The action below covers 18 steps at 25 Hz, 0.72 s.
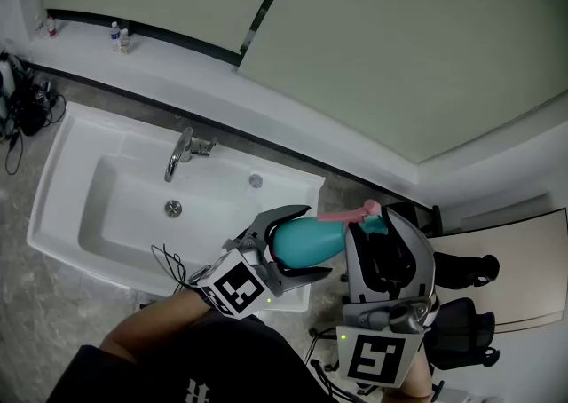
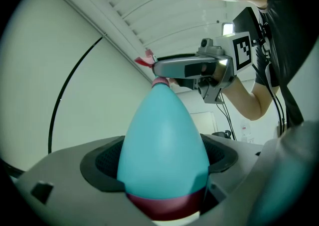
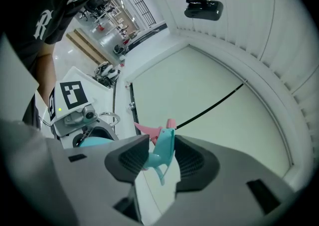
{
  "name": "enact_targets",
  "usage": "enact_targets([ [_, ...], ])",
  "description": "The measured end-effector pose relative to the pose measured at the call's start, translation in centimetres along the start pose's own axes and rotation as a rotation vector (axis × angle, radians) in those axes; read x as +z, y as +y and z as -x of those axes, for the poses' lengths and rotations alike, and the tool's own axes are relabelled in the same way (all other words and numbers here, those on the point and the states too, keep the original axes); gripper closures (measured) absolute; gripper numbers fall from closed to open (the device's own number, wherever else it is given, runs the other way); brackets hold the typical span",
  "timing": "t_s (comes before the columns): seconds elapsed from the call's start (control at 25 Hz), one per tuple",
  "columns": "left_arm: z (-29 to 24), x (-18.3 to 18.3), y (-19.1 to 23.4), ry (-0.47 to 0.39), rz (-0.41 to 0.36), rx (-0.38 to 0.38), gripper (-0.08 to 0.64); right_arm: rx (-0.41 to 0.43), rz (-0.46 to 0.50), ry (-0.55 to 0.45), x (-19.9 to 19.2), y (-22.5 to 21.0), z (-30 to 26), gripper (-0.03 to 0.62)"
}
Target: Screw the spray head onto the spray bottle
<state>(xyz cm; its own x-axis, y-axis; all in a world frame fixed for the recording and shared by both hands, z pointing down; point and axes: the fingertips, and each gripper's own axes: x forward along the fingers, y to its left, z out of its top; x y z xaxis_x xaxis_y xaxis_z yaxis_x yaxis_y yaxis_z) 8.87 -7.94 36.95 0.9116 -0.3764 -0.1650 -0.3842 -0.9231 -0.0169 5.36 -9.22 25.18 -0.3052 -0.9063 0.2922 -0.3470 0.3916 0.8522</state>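
Teal plastic catches the eye first: an egg-shaped bottle (image 1: 300, 243) is held roughly level in the air, in front of a person standing at a white sink (image 1: 62, 161). The left hand-held gripper (image 1: 312, 241) clamps the fat lower end of the bottle, one jaw on each side. In the left gripper view a dark red band shows round the bottle just above the pads. The bottle's narrow neck points away from that gripper towards the right hand-held gripper (image 1: 380, 228). There the spray head (image 3: 162, 150), teal with a pink trigger and a pink tip, sits between jaws drawn narrow, with the dark ribbed pads close against its sides. From the left gripper view a pink collar meets the tip of the bottle right under the right hand-held gripper, so the spray head is at the neck. Whether the thread has caught cannot be made out. Each gripper carries a cube with black and white square markers, and the person's dark sleeve runs up to the left one. Below and behind the hands, the sink has a chrome faucet (image 1: 182, 153) and a round drain (image 1: 173, 208). It is set in a grey speckled counter (image 1: 106, 90). Two small bottles (image 1: 120, 35) stand on the white ledge beyond, below a pale blind (image 1: 373, 46). A tangle of black cables (image 1: 22, 108) lies at the far left.
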Motion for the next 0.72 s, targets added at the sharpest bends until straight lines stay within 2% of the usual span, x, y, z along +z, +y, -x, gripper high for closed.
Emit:
enact_targets([
  [0.12, -0.1, 0.1, -0.2, -0.019, 0.009, -0.017, 0.121, 0.040, -0.022, -0.001, 0.2, 0.2, 0.0, 0.437],
  [0.52, 0.4, 0.4, -0.4, -0.040, 0.007, -0.070, 0.121, 0.118, -0.279, -0.085, 0.8, -0.1, 0.8, 0.436],
  [0.72, 0.4, 0.6, -0.6, -0.047, -0.007, -0.082, 0.120, 0.118, -0.325, -0.135, 1.3, -1.0, 1.6, 0.437],
])
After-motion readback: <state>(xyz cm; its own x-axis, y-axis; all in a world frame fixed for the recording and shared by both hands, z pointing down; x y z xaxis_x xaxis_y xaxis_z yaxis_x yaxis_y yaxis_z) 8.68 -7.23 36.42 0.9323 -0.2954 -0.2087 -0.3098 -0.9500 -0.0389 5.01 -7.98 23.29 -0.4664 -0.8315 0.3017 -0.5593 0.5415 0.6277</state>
